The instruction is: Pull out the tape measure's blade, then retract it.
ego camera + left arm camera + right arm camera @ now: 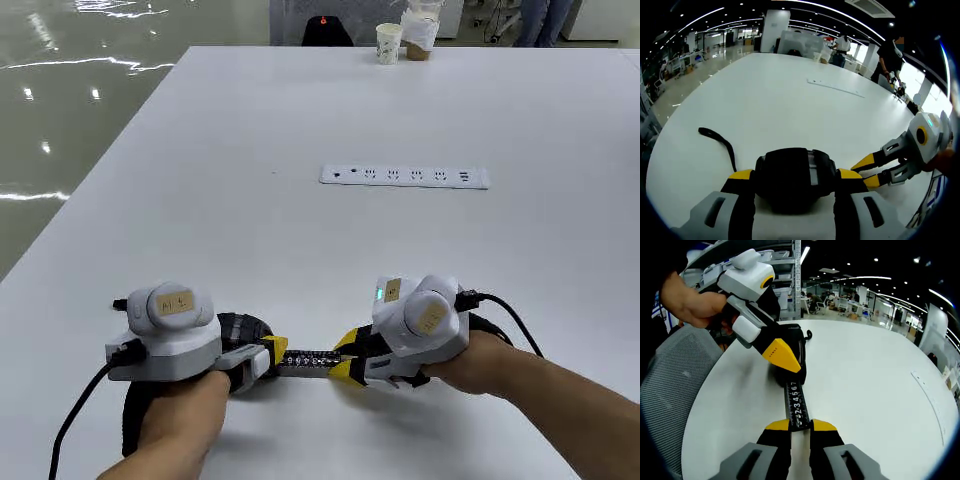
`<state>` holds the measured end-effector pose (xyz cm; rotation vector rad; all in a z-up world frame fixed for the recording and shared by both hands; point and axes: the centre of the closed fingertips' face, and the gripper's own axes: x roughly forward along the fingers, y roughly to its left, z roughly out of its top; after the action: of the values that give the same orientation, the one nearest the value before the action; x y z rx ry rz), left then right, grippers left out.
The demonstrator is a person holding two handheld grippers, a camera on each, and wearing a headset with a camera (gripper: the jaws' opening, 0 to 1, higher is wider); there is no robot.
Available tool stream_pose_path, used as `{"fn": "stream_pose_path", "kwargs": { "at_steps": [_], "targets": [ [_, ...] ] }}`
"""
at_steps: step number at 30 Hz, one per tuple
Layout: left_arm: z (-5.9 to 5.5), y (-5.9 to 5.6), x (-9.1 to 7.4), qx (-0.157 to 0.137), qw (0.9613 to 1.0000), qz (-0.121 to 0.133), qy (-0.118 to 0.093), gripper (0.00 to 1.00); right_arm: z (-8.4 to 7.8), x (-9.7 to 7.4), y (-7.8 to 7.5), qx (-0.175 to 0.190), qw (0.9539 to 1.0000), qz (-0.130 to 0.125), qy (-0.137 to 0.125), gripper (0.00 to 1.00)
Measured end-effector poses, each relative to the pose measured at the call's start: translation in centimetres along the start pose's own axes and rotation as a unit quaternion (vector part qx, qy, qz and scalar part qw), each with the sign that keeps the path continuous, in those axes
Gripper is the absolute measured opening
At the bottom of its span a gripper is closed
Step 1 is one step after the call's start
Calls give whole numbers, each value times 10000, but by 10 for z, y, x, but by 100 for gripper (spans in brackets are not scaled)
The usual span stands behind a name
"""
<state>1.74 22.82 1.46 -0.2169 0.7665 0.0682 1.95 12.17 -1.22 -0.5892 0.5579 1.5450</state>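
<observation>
- The left gripper (268, 355) was clenched around the black tape measure case (795, 177), near the front edge of the white table (400, 110).
- The right gripper (800, 427) pinched the tip of the blade (795, 399). A short numbered stretch ran from the case out to the right.
- The case's wrist strap (720, 140) lay on the table beside it.
- A white power strip (405, 176) lay farther off, at mid-table.

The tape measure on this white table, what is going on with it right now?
A person holds a gripper in each hand. The left gripper is closed around the black tape measure, with a jaw on either side of its case. The right gripper pinches the end of the blade. A short numbered stretch of blade is out between them, over the white table.
</observation>
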Motion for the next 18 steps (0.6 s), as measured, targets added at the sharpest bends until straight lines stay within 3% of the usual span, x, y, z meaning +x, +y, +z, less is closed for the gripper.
{"fn": "stream_pose_path", "kwargs": {
  "at_steps": [18],
  "targets": [
    [-1,0,0,-6,10000,-20,31,58,11,12,1,-70,10000,28,-42,10]
  ]
}}
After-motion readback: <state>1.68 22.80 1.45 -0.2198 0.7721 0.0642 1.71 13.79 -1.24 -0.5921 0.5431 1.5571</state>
